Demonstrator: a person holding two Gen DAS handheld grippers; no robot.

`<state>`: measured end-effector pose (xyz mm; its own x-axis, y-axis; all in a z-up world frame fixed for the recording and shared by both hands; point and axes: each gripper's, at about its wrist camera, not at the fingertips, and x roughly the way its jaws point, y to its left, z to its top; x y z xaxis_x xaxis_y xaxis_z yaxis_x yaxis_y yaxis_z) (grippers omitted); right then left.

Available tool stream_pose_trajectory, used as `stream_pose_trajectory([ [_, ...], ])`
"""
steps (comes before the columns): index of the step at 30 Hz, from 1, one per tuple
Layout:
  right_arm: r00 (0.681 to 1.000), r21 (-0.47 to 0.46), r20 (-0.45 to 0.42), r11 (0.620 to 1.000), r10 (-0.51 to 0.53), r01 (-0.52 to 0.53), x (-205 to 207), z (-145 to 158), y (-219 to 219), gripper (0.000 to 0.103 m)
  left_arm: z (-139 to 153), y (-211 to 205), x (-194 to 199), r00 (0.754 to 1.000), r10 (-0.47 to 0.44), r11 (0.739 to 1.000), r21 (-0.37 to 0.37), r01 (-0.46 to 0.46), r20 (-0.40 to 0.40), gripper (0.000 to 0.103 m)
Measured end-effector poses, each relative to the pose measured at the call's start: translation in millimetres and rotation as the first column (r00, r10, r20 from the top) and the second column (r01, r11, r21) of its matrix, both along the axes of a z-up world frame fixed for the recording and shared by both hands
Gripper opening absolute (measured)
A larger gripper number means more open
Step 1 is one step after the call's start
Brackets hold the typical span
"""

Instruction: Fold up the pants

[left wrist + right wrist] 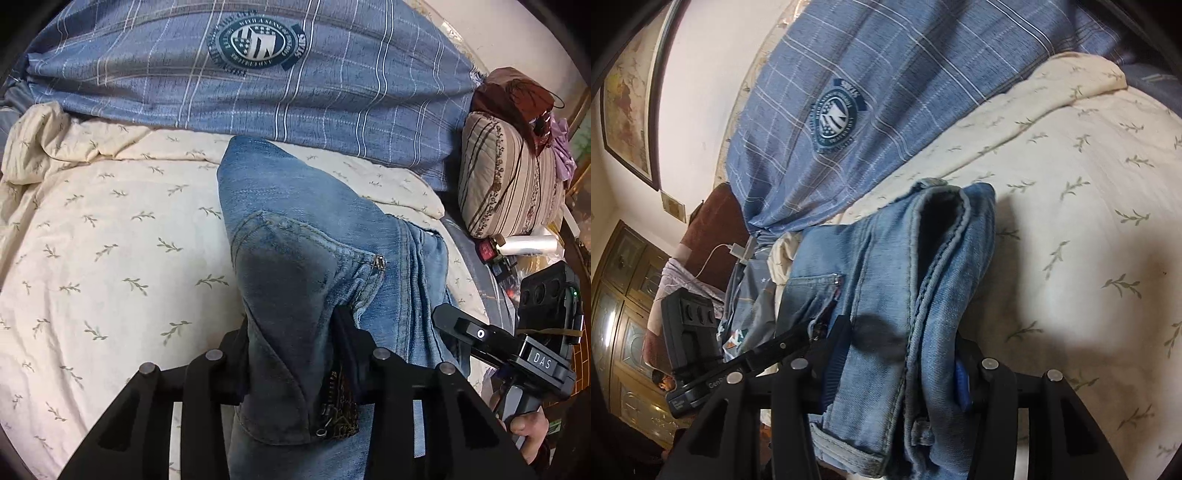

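Note:
Faded blue jeans (314, 229) lie bunched on a cream bed sheet (110, 240) with a leaf print. My left gripper (295, 354) is shut on the jeans near the zipper and front pocket, and the denim drapes over the fingers. My right gripper (897, 369) is shut on the jeans (886, 266) at the folded waistband, with blue finger pads (962, 384) pressing the fabric. The right gripper also shows in the left wrist view (476, 332) at the jeans' right side. The left gripper shows in the right wrist view (768, 350) at the left.
A blue plaid duvet (258, 74) with a round crest lies across the far side of the bed. A striped pillow (509, 177) and clothes sit at the right. A wall picture (628, 92) and wooden cabinet (620, 295) stand beyond the bed.

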<state>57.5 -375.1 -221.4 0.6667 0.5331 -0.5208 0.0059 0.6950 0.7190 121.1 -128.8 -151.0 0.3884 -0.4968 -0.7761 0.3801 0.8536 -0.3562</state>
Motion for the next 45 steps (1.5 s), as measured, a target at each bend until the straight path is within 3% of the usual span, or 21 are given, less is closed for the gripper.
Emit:
stream_pose_trajectory([
  [7, 0.998, -0.011, 0.045, 0.999, 0.031, -0.031, -2, 28, 24, 0.052, 26, 31, -8, 0.999, 0.036, 0.999, -0.035, -0.034, 0.041, 0.04],
  [12, 0.994, -0.013, 0.089, 0.998, 0.064, -0.063, 8, 55, 53, 0.052, 59, 59, -8, 0.991, 0.068, 0.997, -0.031, -0.065, 0.113, 0.04],
  [22, 0.978, 0.011, 0.17, 0.992, 0.121, -0.125, 52, 96, 113, 0.052, 108, 114, 24, 0.966, 0.142, 0.99, -0.03, -0.138, 0.214, 0.04],
  [27, 0.984, 0.039, 0.142, 0.992, 0.112, -0.118, 74, 80, 121, 0.052, 87, 119, 43, 0.973, 0.148, 0.989, -0.022, -0.146, 0.177, 0.04],
  [35, 0.993, 0.032, -0.041, 0.993, 0.114, -0.113, 104, 6, 122, 0.052, -5, 120, 64, 0.979, 0.199, 0.98, 0.028, -0.198, -0.043, 0.04],
  [37, 0.991, 0.012, -0.084, 0.994, 0.107, -0.106, 109, -15, 121, 0.052, -24, 119, 66, 0.973, 0.223, 0.973, 0.063, -0.22, -0.055, 0.045],
  [41, 0.987, -0.001, -0.137, 0.996, 0.088, -0.089, 115, -43, 113, 0.051, -32, 126, 69, 0.96, 0.268, 0.963, 0.046, -0.265, -0.076, 0.057],
  [45, 0.986, -0.018, -0.142, 0.995, 0.091, -0.094, 114, -40, 109, 0.053, -21, 127, 67, 0.96, 0.272, 0.959, 0.099, -0.265, -0.063, 0.065],
])
